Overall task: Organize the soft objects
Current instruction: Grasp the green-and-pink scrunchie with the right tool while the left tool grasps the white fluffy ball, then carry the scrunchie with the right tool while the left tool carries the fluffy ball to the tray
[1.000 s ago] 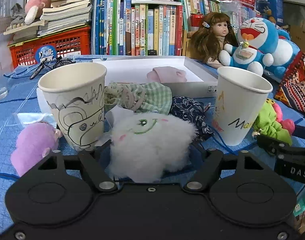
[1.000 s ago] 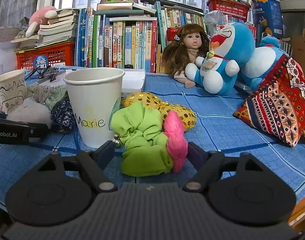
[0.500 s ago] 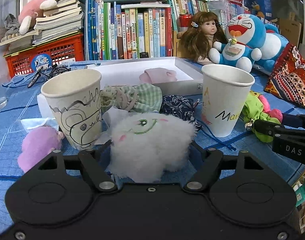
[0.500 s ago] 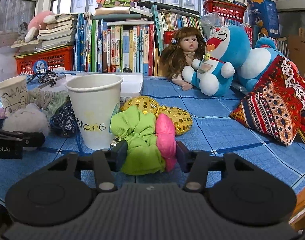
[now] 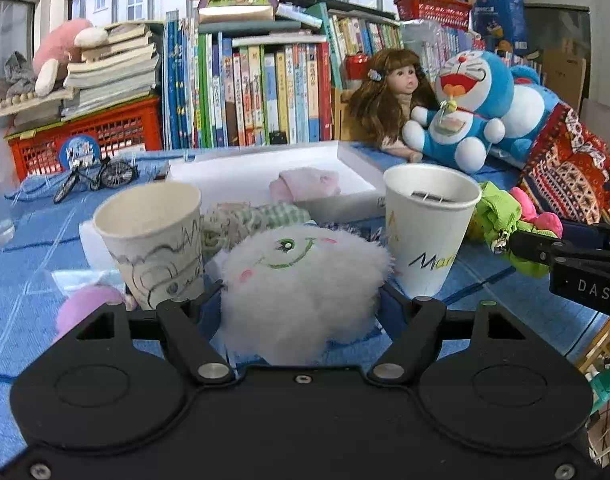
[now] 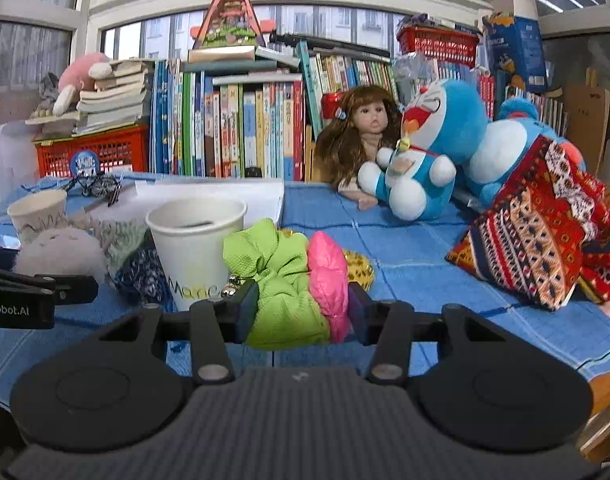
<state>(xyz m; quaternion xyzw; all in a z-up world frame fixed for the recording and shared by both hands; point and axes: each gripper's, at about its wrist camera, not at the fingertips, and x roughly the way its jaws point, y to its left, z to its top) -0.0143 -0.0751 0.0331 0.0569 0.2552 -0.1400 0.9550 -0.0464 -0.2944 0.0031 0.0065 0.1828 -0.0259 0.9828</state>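
Observation:
My left gripper (image 5: 299,300) is shut on a white fluffy toy (image 5: 301,272) with a drawn smile, held just above the blue cloth between a scribbled paper cup (image 5: 153,240) and a "Marie" paper cup (image 5: 429,232). My right gripper (image 6: 303,304) has its jaws closing, pads pressed on a green scrunchie (image 6: 281,280) and a pink scrunchie (image 6: 329,276) beside the "Marie" cup (image 6: 197,248). A white box (image 5: 353,160) behind holds a pale pink soft item (image 5: 305,184).
A checked green cloth (image 5: 257,216), a dark blue scrunchie (image 6: 141,272), a gold sequin piece (image 6: 359,268) and a purple plush (image 5: 85,308) lie around the cups. Books (image 5: 245,92), a doll (image 6: 365,136), a blue plush (image 6: 433,152) and a patterned cushion (image 6: 537,232) line the back and right.
The right jaws have closed in on the green and pink scrunchies, which have risen off the cloth. The left gripper has lifted the fluffy toy a little.

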